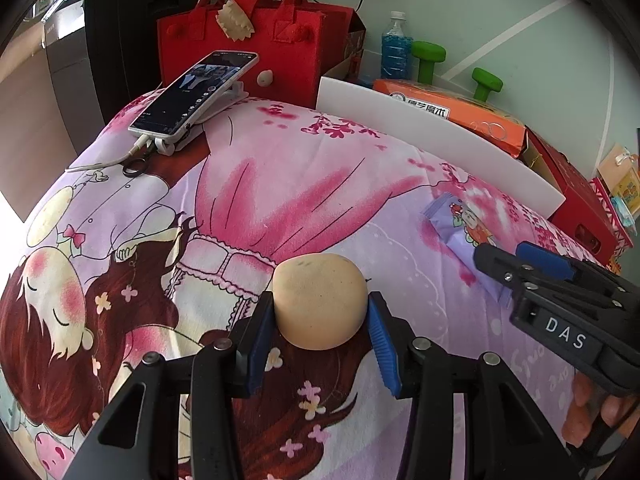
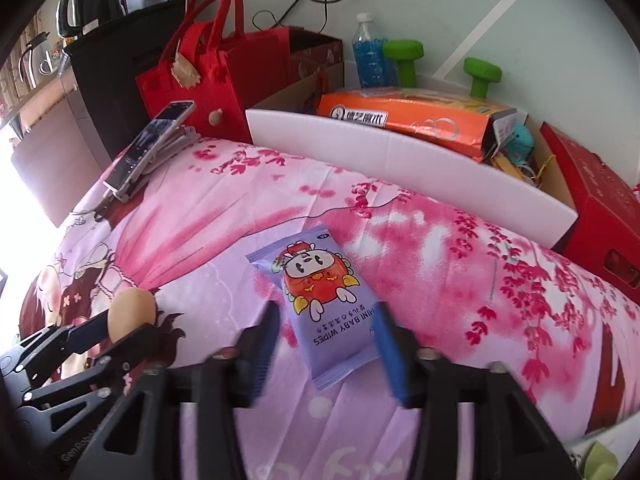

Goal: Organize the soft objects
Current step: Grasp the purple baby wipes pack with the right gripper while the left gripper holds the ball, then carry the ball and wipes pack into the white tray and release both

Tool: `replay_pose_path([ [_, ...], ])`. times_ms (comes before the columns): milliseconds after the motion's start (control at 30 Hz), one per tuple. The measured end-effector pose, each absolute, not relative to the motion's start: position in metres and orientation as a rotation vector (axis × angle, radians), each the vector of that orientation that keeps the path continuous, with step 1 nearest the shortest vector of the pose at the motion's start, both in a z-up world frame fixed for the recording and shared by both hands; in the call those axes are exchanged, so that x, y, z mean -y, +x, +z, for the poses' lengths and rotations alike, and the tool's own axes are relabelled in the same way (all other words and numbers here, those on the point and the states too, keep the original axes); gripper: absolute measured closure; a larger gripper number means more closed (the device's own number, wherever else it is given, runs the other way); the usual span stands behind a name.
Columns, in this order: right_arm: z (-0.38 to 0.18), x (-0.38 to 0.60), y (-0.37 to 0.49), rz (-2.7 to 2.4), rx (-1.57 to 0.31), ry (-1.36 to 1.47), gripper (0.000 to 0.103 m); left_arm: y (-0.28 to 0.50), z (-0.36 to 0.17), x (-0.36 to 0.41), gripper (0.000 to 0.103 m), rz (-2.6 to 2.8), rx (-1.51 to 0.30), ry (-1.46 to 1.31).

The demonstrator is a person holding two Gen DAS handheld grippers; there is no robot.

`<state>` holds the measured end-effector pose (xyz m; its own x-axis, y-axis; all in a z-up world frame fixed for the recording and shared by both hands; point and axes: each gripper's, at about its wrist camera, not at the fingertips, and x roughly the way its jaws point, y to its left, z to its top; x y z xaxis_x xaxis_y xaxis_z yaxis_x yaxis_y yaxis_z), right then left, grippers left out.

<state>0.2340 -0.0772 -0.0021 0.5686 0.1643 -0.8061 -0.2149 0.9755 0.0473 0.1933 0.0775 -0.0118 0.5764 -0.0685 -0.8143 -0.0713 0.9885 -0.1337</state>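
A beige soft bun [image 1: 320, 296] sits between the blue pads of my left gripper [image 1: 320, 312], which is shut on it just above the pink cartoon bedsheet [image 1: 280, 184]. The right wrist view shows the same bun [image 2: 134, 306] in the left gripper [image 2: 128, 326] at the lower left. A purple pack of baby wipes [image 2: 316, 280] lies flat on the sheet between the fingers of my right gripper [image 2: 328, 316], which stands open with small gaps at both pads. In the left wrist view the right gripper [image 1: 500, 254] hovers over the pack [image 1: 460, 224].
A white foam box [image 2: 400, 160] at the back holds an orange package [image 2: 408, 120]. A red felt bag [image 1: 248, 40], a phone on a stand [image 1: 192, 92], green dumbbells [image 2: 402, 60], a bottle [image 2: 370, 56] and a red carton [image 2: 600, 200] line the far edge.
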Motion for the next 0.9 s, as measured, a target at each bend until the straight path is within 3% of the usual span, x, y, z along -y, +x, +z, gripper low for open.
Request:
replay_pose_path([
  [167,-0.014,0.078,0.248,0.244,-0.976,-0.042,0.03,0.198,-0.016,-0.078,0.056,-0.001,-0.961,-0.157],
  [500,-0.032,0.077,0.268,0.219,-1.016,-0.055,0.03,0.201,-0.02,-0.079,0.056,-0.006,-0.969,-0.165],
  [700,-0.031,0.074,0.264,0.184,-1.011,-0.067,0.049,0.2,-0.02,-0.08,0.056,-0.01,-0.975,-0.167],
  [900,-0.031,0.076,0.247,0.144,-1.022,-0.038,0.053,0.192,-0.018,-0.08,0.056,-0.025,-0.988,-0.175],
])
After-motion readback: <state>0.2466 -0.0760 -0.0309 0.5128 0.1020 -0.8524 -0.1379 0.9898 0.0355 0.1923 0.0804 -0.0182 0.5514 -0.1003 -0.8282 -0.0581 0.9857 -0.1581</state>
